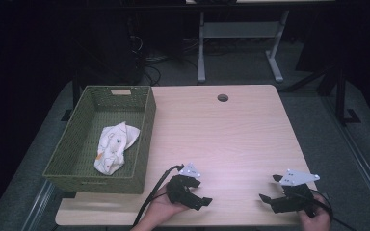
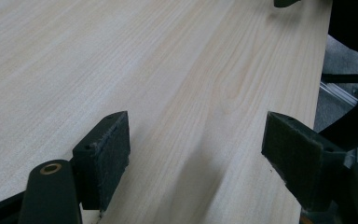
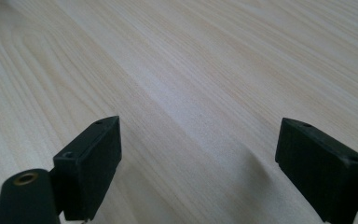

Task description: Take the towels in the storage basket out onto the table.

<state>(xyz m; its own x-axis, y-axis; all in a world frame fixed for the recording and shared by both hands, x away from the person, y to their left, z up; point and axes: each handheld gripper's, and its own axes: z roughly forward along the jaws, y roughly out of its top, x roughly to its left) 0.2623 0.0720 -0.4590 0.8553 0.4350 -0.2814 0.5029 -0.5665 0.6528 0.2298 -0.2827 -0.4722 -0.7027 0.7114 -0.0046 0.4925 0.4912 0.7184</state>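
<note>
My left gripper (image 1: 200, 191) rests low over the front of the light wooden table (image 1: 231, 134), held in a hand and pointing right; its jaws stand wide apart with only bare wood between them (image 2: 196, 154). Near the front right corner, my right gripper (image 1: 271, 187) points left toward the other one, open and empty as well (image 3: 198, 158). A green woven basket (image 1: 142, 144) sits on the table's left side. Inside it lies a crumpled white cloth (image 1: 113, 147) with small coloured prints.
A round cable hole (image 1: 222, 97) is near the table's far edge. The table's front edge (image 2: 319, 93) runs close beside the left gripper. Behind the table stand a white desk frame (image 1: 202, 53) and dark equipment on grey floor.
</note>
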